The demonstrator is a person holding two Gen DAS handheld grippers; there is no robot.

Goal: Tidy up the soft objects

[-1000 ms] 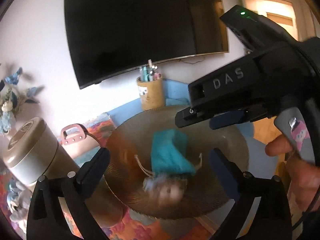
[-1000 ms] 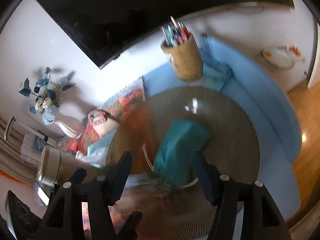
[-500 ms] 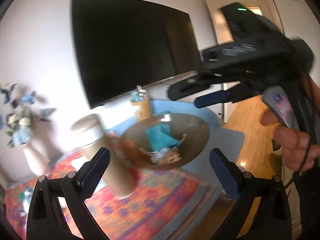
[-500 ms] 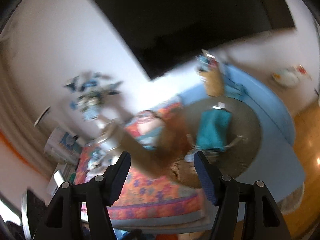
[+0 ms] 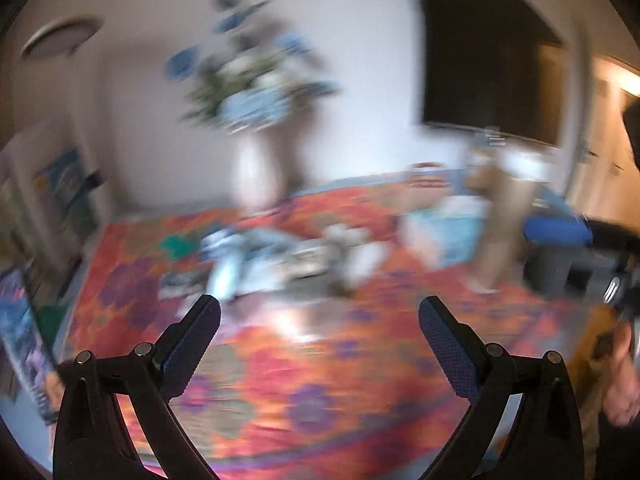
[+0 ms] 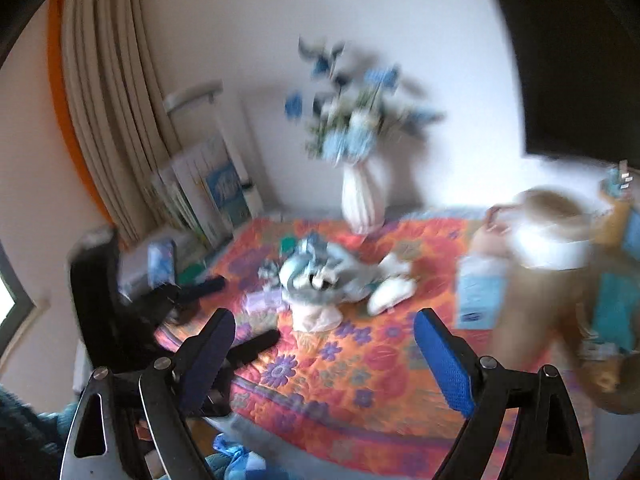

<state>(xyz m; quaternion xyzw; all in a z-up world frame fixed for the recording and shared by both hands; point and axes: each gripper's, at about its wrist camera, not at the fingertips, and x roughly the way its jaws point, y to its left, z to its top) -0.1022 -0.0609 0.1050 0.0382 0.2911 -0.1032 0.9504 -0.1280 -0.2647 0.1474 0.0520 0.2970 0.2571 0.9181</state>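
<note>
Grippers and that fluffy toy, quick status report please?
Left gripper open, empty. Right gripper opening, empty. Plush toy lies on the floral cloth, untouched. Nothing blocking.

No legible text, labels or numbers anywhere (both views badly motion-blurred)

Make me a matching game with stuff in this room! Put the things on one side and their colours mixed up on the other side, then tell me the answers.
Things:
1. vase
2. flowers
3. cloth on the table
4. plush toy

Colours:
A. grey and white
B. orange and red with purple flowers
C. white with ribs
D. blue and white

Pairs: 1-C, 2-D, 3-B, 4-A

The vase stands at the back of the table by the wall. The plush toy lies in the middle of the cloth.
</note>
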